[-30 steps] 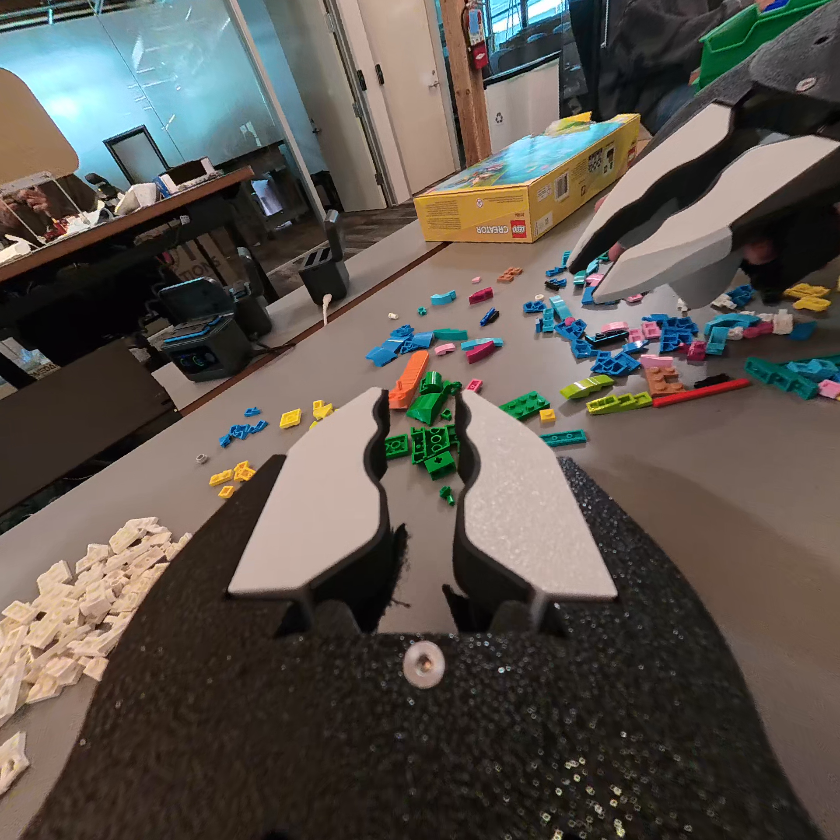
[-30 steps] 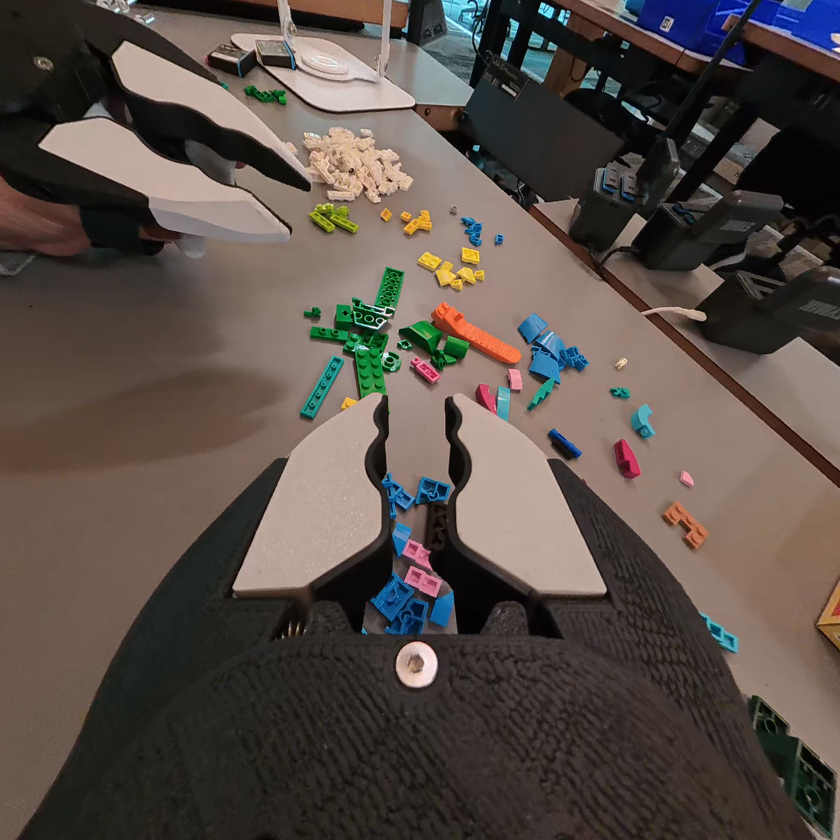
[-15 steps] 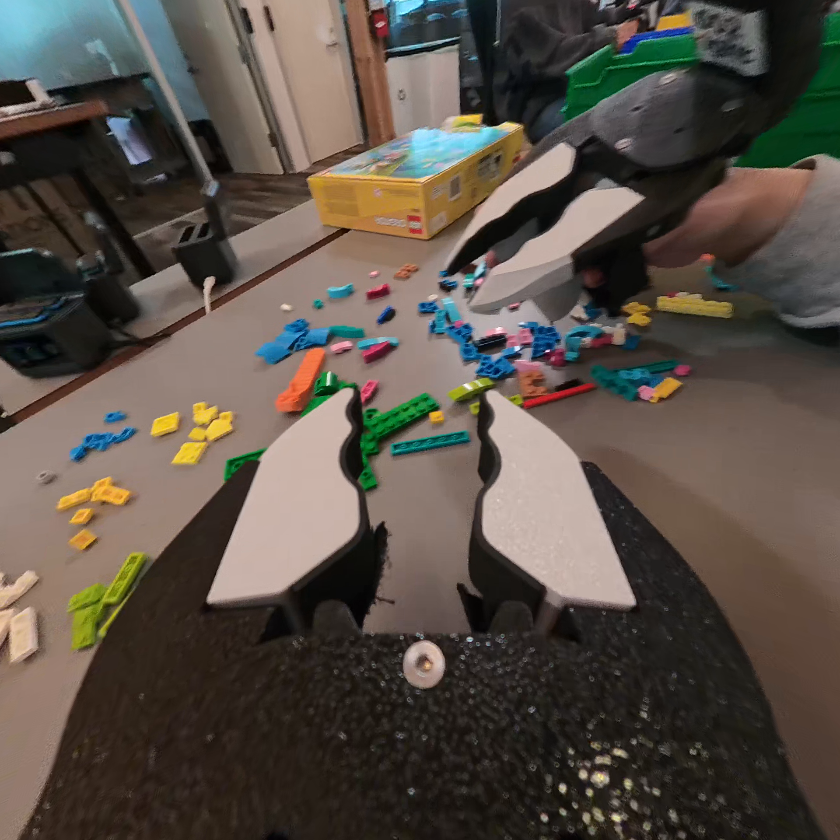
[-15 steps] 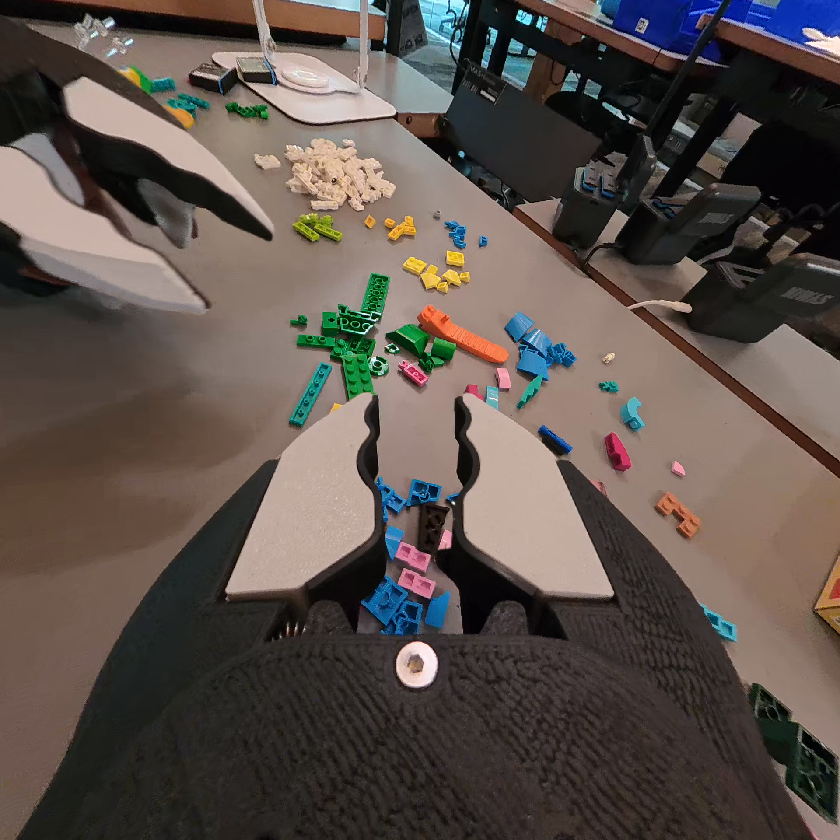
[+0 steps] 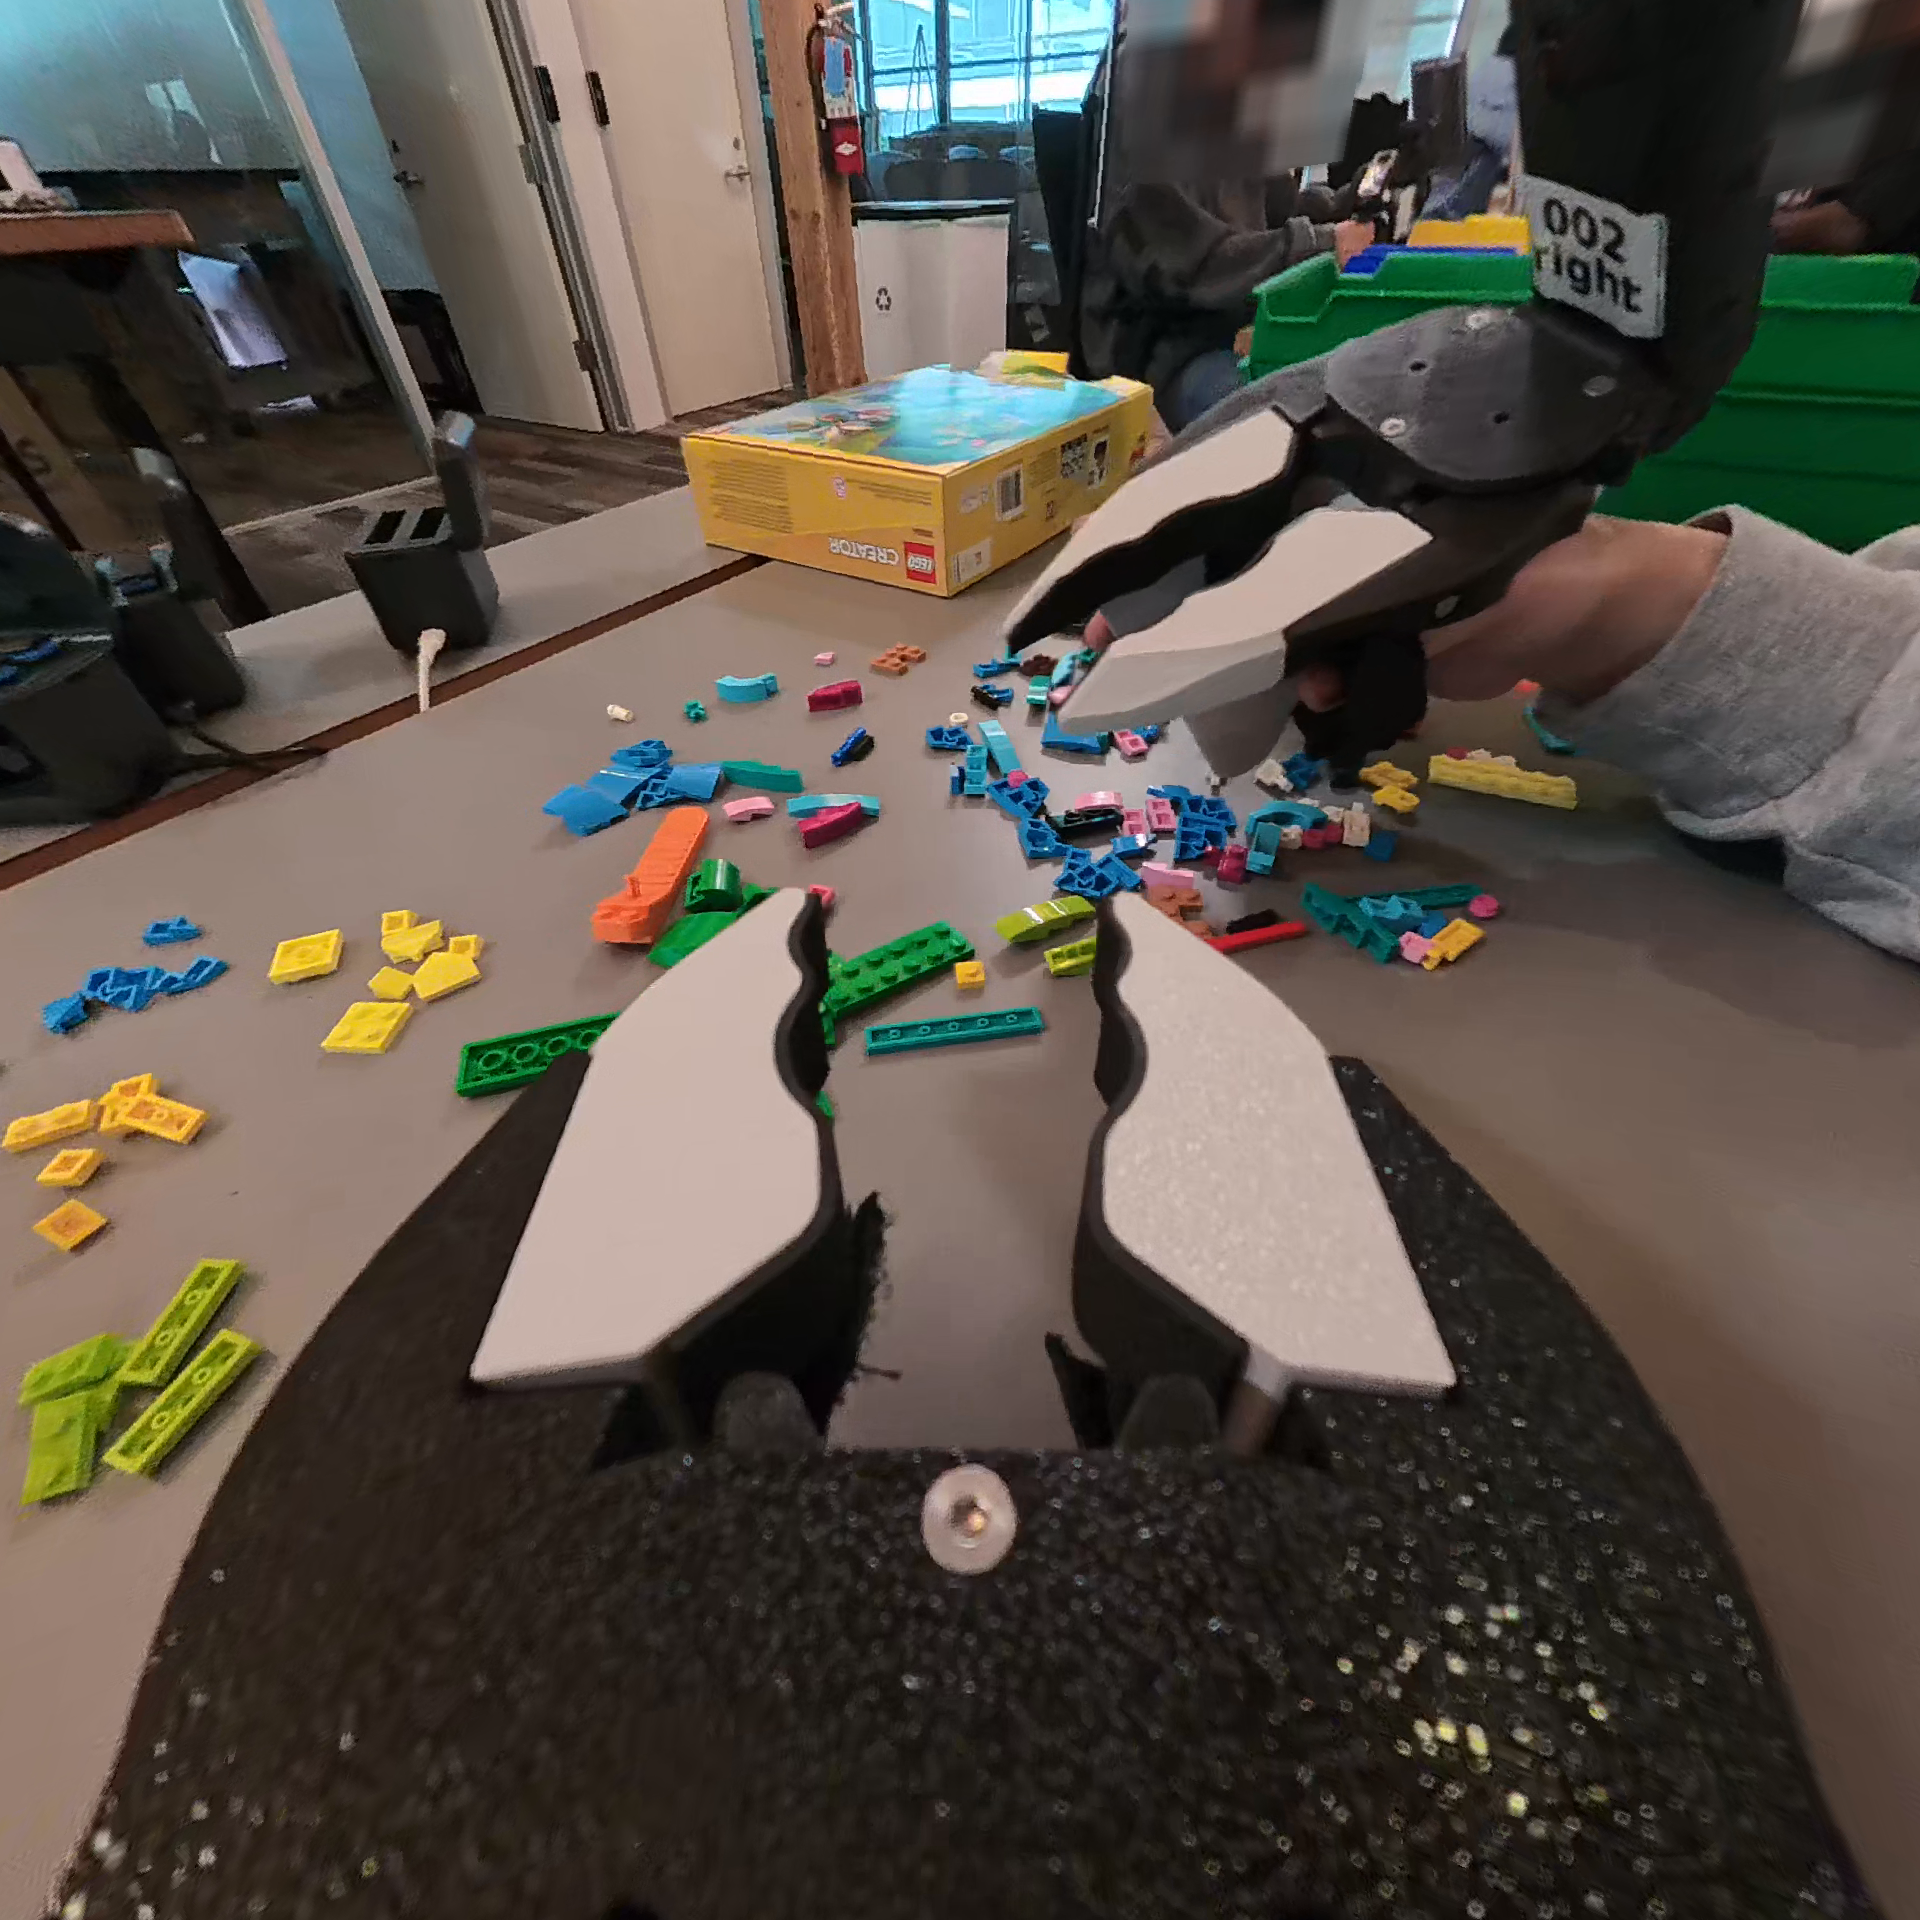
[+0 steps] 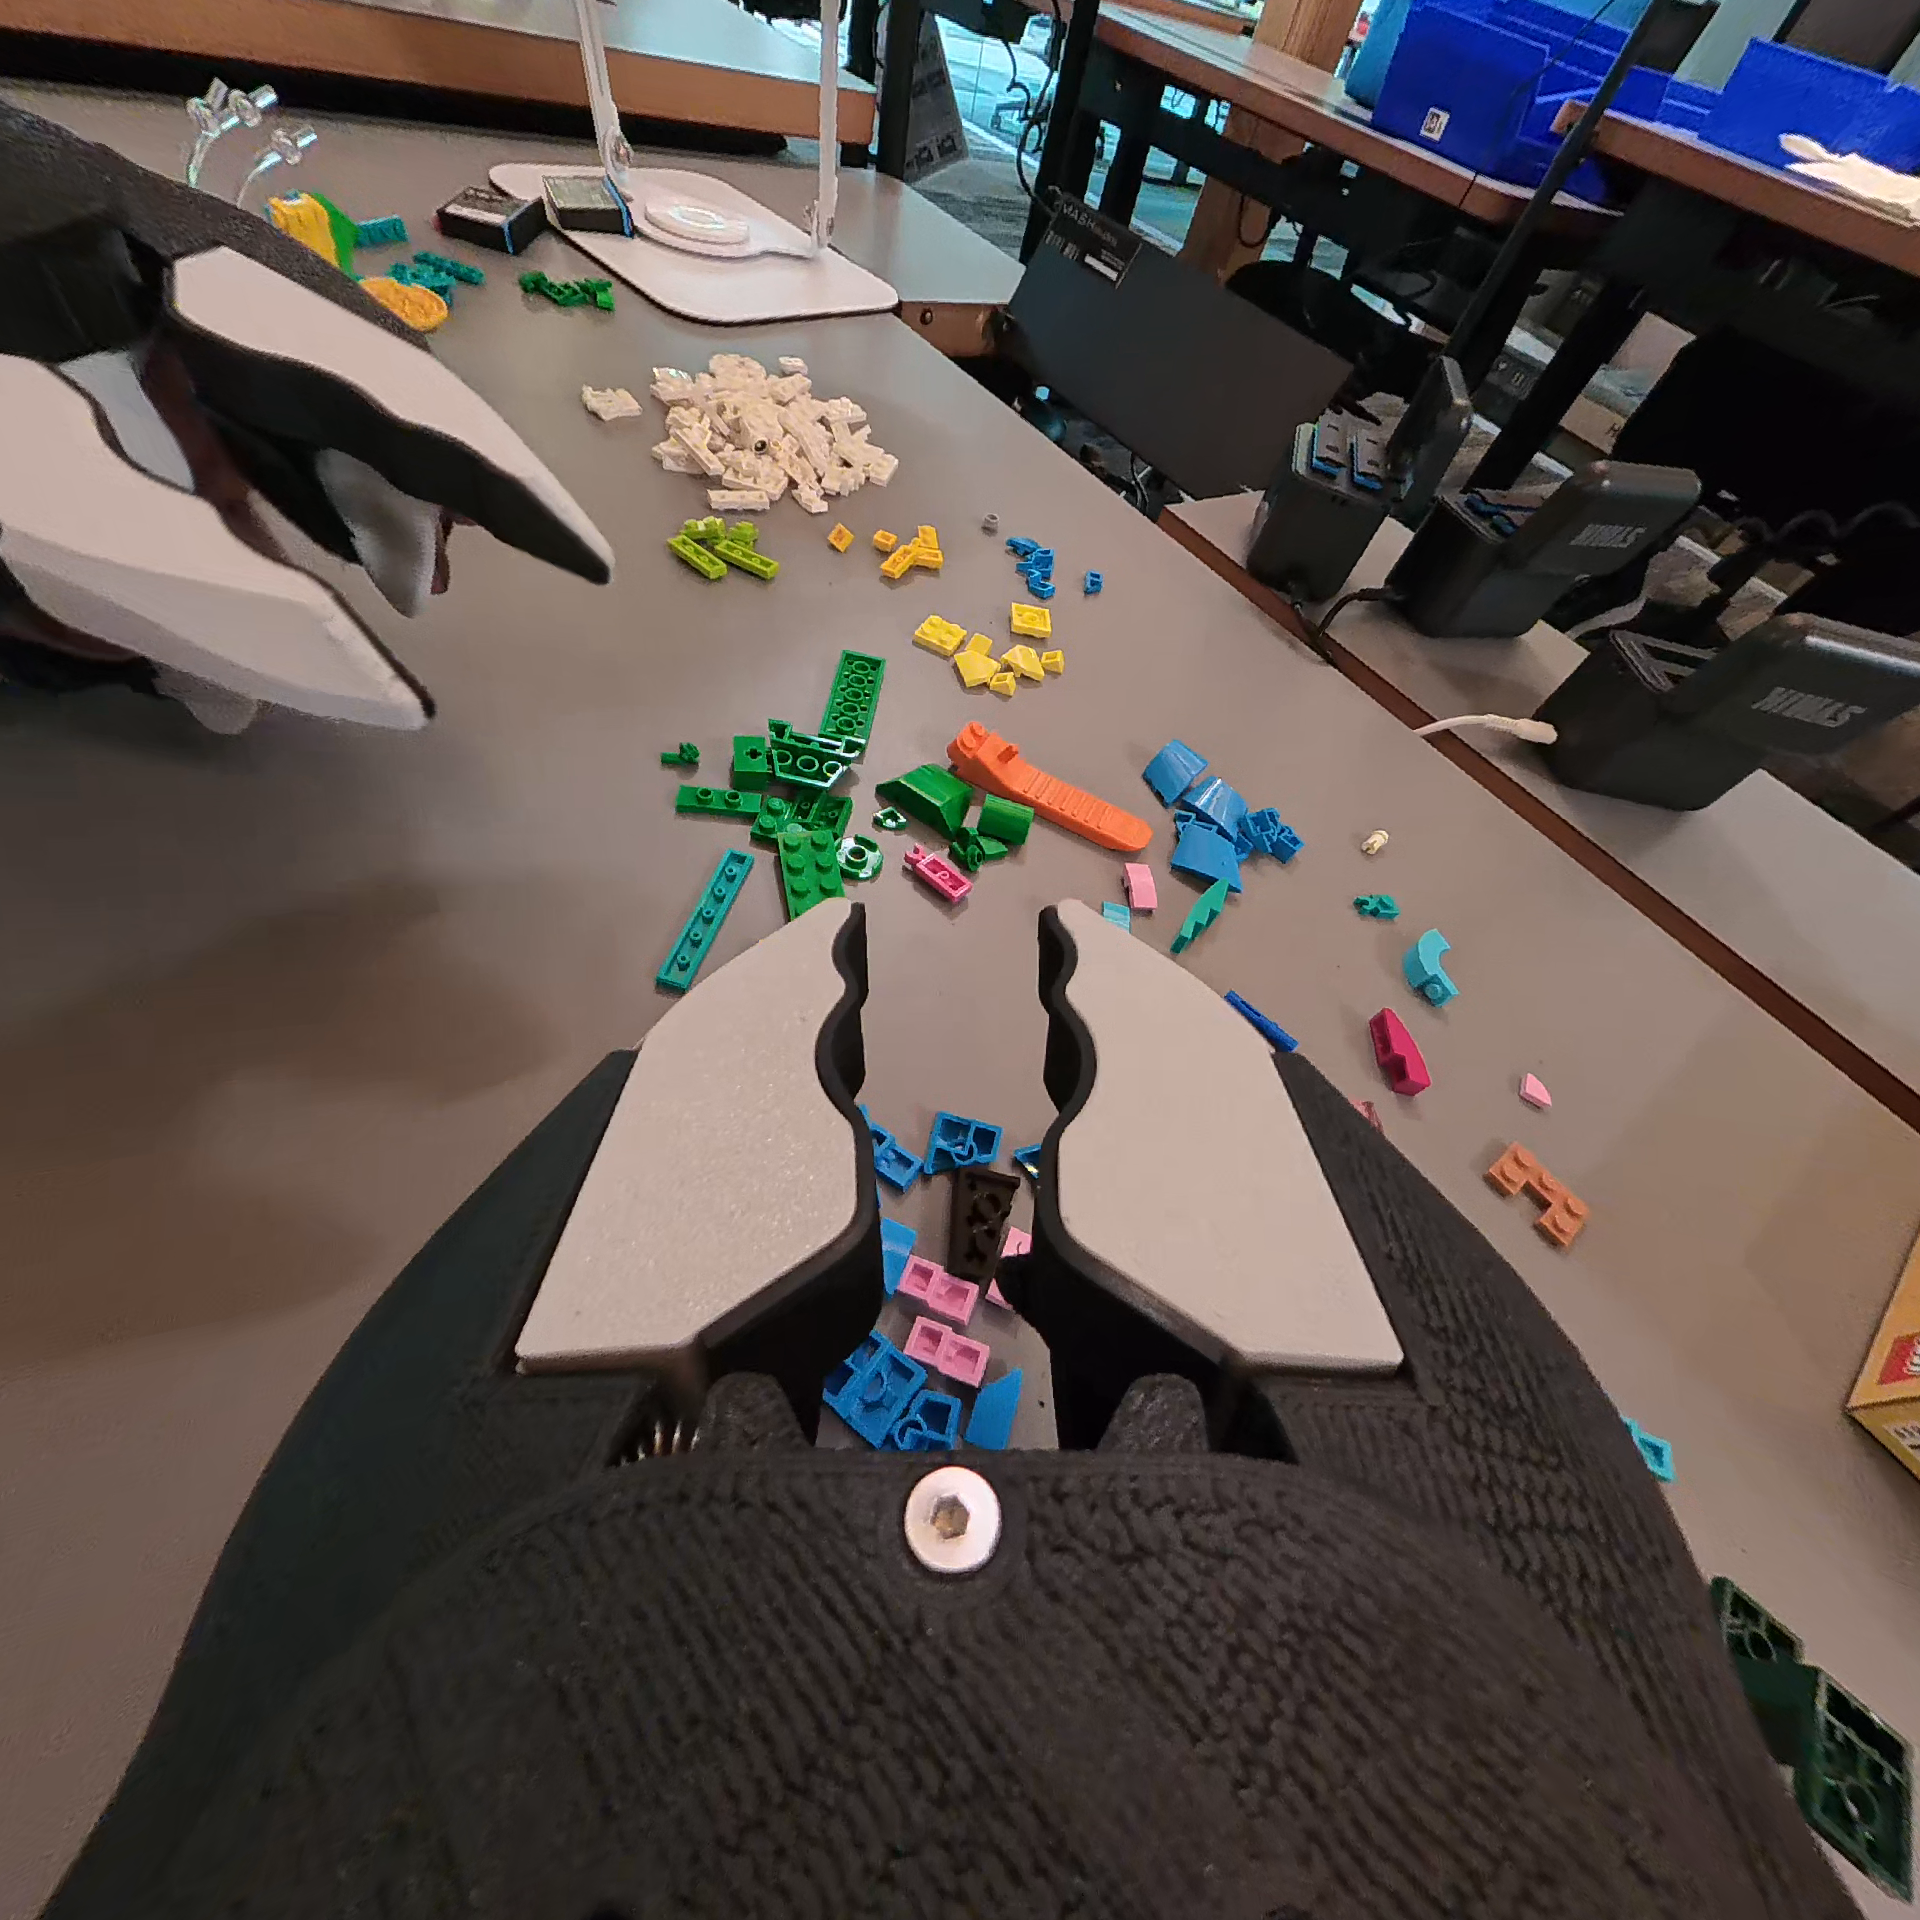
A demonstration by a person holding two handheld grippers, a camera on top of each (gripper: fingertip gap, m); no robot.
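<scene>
Left wrist view: my left gripper [image 5: 954, 914] stands wide open, gripping nothing, above a green plate [image 5: 902, 966] and teal strip [image 5: 954, 1031].

Right wrist view: my right gripper [image 6: 948, 914] is open and bare over blue bricks [image 6: 961, 1141] and pink bricks [image 6: 940, 1288] on the grey table [image 6: 312, 1039].

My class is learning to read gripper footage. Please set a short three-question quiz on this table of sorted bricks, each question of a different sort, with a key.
1. True or false: the left gripper holds a green plate.
2. Multiple choice: the orange tool lies between (A) white pile and lime bricks, (B) green bricks and blue bricks, (C) yellow box and bins.
3. Fill in: the largest sorted pile is coloured ____.

Key: 1 false, both grippers are open with nothing in them; 2 B; 3 white.
</scene>
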